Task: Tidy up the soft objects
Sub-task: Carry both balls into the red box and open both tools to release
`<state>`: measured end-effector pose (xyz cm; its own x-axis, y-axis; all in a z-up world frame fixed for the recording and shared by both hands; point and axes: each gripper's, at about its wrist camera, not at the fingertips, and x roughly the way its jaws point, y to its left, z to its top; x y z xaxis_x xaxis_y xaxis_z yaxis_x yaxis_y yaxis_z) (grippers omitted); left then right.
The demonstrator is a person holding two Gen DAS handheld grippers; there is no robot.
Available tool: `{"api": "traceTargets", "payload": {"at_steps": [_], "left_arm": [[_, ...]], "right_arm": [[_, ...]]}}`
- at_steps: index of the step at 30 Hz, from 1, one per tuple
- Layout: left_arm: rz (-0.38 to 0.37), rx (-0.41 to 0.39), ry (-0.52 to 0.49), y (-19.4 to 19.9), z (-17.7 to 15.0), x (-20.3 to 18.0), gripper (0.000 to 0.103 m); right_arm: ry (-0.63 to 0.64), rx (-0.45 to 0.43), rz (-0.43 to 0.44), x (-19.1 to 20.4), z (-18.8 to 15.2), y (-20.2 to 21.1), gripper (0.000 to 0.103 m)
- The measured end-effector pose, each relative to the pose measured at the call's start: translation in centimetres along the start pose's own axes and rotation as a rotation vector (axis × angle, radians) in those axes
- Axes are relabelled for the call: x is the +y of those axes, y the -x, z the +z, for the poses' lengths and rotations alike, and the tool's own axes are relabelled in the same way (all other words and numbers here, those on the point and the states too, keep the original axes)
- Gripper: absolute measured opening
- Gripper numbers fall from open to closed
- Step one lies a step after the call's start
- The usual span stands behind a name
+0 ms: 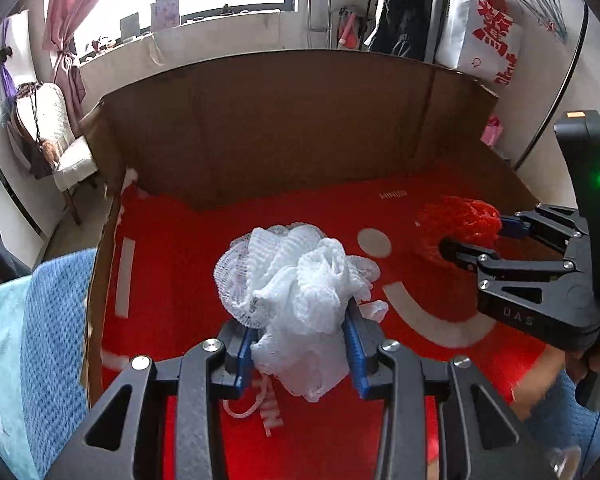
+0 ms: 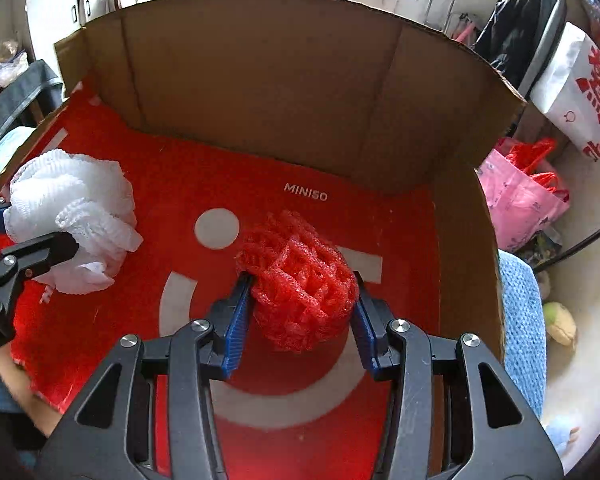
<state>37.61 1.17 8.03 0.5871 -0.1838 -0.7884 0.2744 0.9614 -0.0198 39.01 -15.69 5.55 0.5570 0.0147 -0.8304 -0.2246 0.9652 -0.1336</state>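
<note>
White mesh puff (image 1: 296,276) clamped, red foam net (image 2: 300,280) clamped, over cardboard box (image 2: 260,72)

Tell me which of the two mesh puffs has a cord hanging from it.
The white mesh puff in the left gripper; a pale cord loop dangles below it. The red one, in the right gripper, shows none.

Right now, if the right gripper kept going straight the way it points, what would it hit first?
Probably the box's red floor, beyond the red mesh ball held by the right gripper; depth is unclear.
</note>
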Motion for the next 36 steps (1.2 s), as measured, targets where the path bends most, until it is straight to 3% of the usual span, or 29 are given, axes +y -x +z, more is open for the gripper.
{"api": "traceTargets", "payload": {"at_steps": [6, 17, 24, 32, 36], "left_arm": [[0.006, 0.017, 0.016, -1.6, 1.3, -0.2, 0.043], [0.003, 0.022, 0.044, -2.8, 1.8, 0.1, 0.062], [0.014, 0.012, 0.036, -2.7, 2.0, 0.3, 0.073], [-0.001, -0.026, 0.019, -1.5, 2.0, 0.0, 0.091], [0.013, -0.049, -0.002, -0.7, 1.9, -0.4, 0.093]], "right_arm": [[-0.028, 0.023, -0.002, -0.6, 1.2, -1.4, 0.045], [-0.022, 0.047, 0.014, -0.9, 1.2, -2.0, 0.053], [-0.052, 0.058, 0.028, -2.3, 1.6, -2.4, 0.06], [-0.05, 0.054, 0.018, -2.8, 1.5, -2.5, 0.067], [-0.047, 0.039, 0.01, -1.8, 1.4, -1.5, 0.067]]}}
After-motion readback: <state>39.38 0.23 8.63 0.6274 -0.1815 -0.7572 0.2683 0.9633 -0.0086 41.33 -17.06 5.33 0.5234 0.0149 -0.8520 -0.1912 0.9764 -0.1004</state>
